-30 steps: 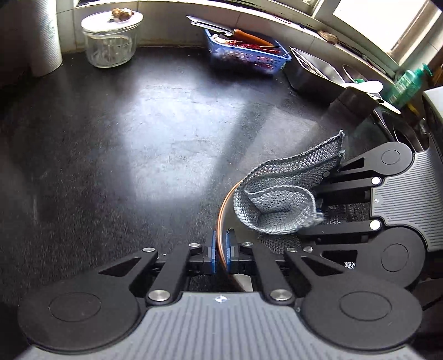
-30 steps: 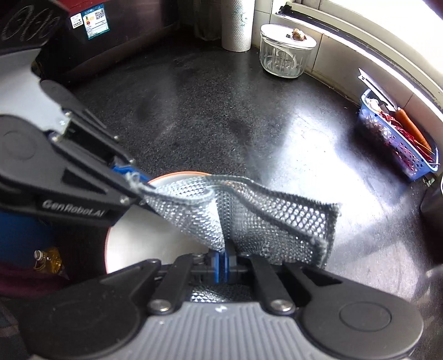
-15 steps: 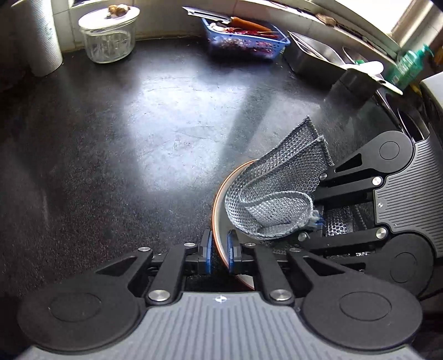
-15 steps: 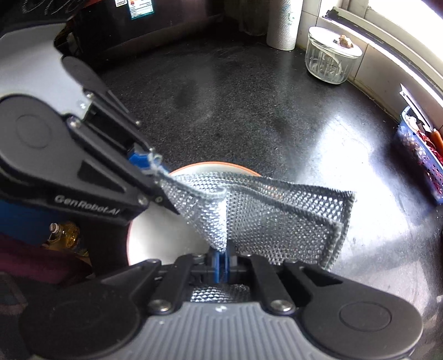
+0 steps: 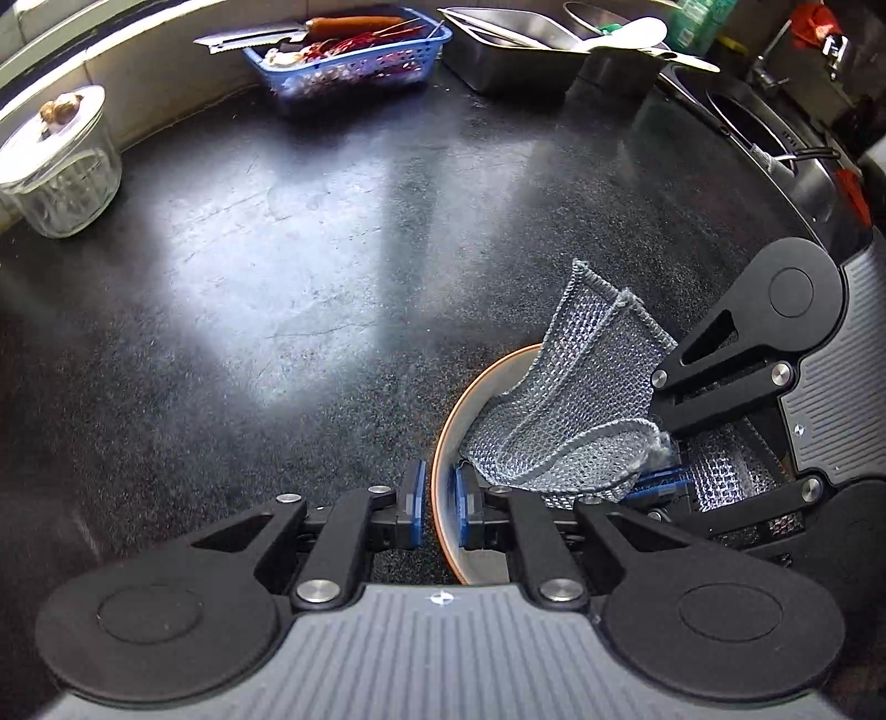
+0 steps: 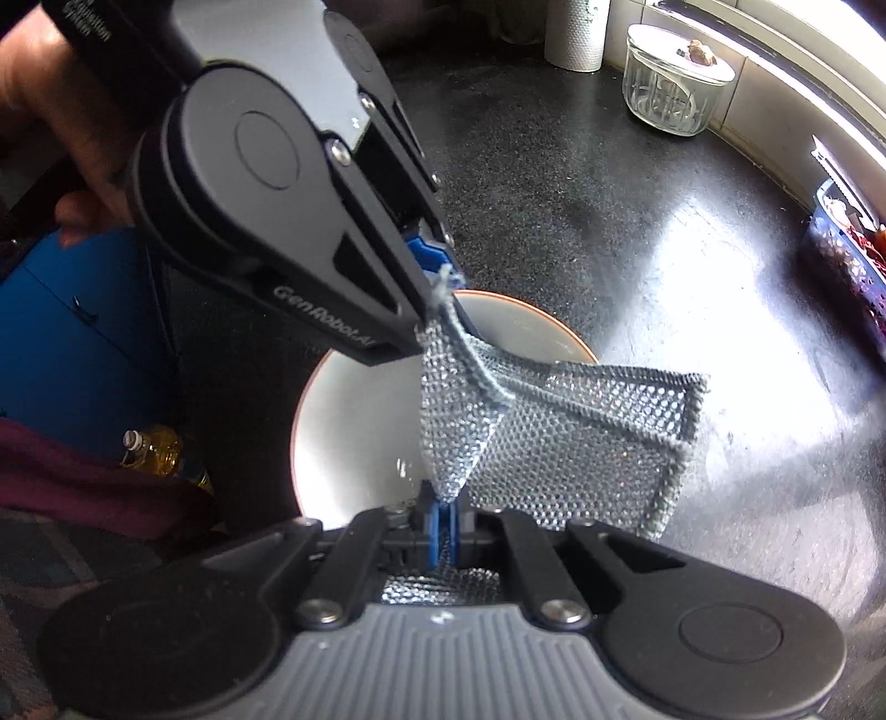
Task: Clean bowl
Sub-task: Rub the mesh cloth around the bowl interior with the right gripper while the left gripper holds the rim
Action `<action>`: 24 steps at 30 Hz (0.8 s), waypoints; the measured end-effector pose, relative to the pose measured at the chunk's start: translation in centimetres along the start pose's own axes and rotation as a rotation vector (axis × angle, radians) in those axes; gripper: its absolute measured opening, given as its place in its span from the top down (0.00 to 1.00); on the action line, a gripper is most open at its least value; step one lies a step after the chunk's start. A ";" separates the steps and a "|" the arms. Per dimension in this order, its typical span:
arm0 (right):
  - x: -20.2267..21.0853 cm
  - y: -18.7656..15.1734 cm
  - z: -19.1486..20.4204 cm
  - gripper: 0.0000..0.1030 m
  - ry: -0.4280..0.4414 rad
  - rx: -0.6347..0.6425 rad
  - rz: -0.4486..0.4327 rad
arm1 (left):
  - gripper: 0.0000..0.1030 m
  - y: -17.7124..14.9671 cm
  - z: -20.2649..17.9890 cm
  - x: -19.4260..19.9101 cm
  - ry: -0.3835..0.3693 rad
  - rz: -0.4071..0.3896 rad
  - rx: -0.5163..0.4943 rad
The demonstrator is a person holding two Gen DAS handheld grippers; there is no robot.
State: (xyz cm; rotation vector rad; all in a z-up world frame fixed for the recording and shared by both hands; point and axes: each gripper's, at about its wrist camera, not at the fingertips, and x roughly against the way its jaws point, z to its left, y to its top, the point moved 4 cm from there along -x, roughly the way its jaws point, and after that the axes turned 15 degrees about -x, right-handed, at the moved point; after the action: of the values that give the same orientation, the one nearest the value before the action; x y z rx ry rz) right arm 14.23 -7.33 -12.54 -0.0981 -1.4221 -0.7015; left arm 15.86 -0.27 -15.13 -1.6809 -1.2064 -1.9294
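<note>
A white bowl with an orange-brown rim (image 5: 443,443) (image 6: 354,421) is held above the black counter. My left gripper (image 5: 436,512) is shut on the bowl's rim, one blue pad on each side of the wall. It shows in the right wrist view (image 6: 437,277) at the bowl's far edge. My right gripper (image 6: 442,526) is shut on a folded grey mesh dishcloth (image 6: 559,437) (image 5: 576,410). The cloth drapes into the bowl and over its rim. The right gripper (image 5: 662,482) sits right of the bowl in the left wrist view.
A glass jar with a white lid (image 5: 58,166) (image 6: 673,83) stands at the counter's back. A blue basket of utensils (image 5: 354,55), a steel tray (image 5: 515,44) and a sink (image 5: 747,122) line the far edge. A paper towel roll (image 6: 576,30) stands by the jar.
The bowl and both grippers have lifted and tilted; the left gripper now stands higher and steeper over the bowl. The cloth has shifted deeper into the bowl, its free flap raised.
</note>
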 end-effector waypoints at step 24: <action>-0.6 1.6 0.6 0.96 0.140 -0.178 0.007 | 0.96 -7.1 -1.6 2.7 0.205 -0.169 0.656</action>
State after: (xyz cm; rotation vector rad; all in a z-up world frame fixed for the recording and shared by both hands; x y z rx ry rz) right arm 14.54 -5.58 -12.48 -0.1887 -1.2238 -0.8132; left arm 9.10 3.54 -15.28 -1.0451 -1.6932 -1.4932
